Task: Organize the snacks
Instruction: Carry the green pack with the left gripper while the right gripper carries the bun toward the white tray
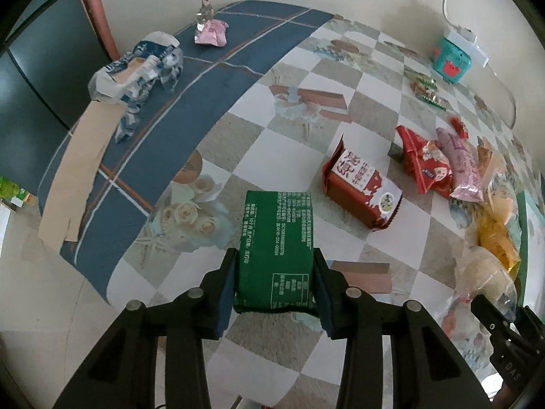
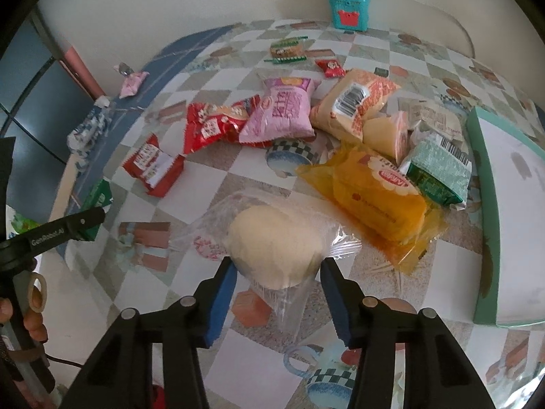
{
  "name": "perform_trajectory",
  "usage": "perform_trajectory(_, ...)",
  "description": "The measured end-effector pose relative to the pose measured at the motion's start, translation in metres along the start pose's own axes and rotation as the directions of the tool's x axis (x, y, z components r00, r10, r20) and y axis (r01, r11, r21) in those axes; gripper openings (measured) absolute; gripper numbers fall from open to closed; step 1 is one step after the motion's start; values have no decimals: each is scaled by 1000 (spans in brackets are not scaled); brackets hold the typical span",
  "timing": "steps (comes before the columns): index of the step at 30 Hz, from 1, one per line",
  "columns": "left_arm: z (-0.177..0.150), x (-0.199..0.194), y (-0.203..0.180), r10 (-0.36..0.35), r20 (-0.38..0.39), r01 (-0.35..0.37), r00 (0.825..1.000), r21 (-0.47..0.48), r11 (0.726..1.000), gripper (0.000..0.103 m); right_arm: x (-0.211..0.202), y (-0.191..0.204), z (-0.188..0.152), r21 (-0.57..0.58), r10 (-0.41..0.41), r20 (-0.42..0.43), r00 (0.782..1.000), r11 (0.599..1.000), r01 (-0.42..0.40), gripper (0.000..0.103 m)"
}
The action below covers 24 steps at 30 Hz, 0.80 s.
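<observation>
My left gripper (image 1: pixel 275 269) is shut on a green snack packet (image 1: pixel 276 238), held over the checkered table (image 1: pixel 238 156); it also shows in the right wrist view (image 2: pixel 98 201). My right gripper (image 2: pixel 277 272) has its jaws around a pale round bun in a clear bag (image 2: pixel 272 242), both pads touching the wrap. A red snack box (image 1: pixel 361 187) lies to the right of the green packet. A pile of snacks lies further right: a red bag (image 2: pixel 218 126), a pink bag (image 2: pixel 286 109), an orange bag (image 2: pixel 354 105), a yellow cake pack (image 2: pixel 378 197), and a green pack (image 2: pixel 439 170).
A teal box lid (image 2: pixel 504 211) lies at the right edge. A teal toy box (image 2: pixel 349 10) with a white power strip on it stands at the back wall. A crumpled blue-white wrapper (image 1: pixel 139 71) and a pink wrapper (image 1: pixel 211 30) lie on the blue cloth strip at left.
</observation>
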<state>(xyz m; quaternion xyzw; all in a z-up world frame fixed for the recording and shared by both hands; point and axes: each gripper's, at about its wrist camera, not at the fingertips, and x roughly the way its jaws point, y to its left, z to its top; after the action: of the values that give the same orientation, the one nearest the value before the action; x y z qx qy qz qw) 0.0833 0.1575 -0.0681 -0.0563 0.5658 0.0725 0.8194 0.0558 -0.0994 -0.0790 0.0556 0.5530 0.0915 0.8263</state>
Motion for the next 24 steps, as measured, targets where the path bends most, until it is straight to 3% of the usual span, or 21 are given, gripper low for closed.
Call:
perform_trajectory(13, 5, -42, -26, 5, 54, -6, 999, 24, 1000, 42, -28, -9, 3, 28, 72, 73, 995, 997, -74, 48)
perform_trajectory(17, 7, -53, -41, -3, 68, 0, 998, 39, 999, 42, -36, -13, 4, 44, 88, 89, 992, 995, -92, 38)
perform_trajectory(19, 8, -57, -48, -6, 75, 2, 997, 53, 999, 42, -36, -15, 4, 45, 92, 87, 992, 994, -96, 27)
perform_trajectory(24, 4, -54, -61, -10, 61, 6, 998, 64, 998, 42, -30, -18, 1, 50, 84, 65, 994, 995, -87, 27)
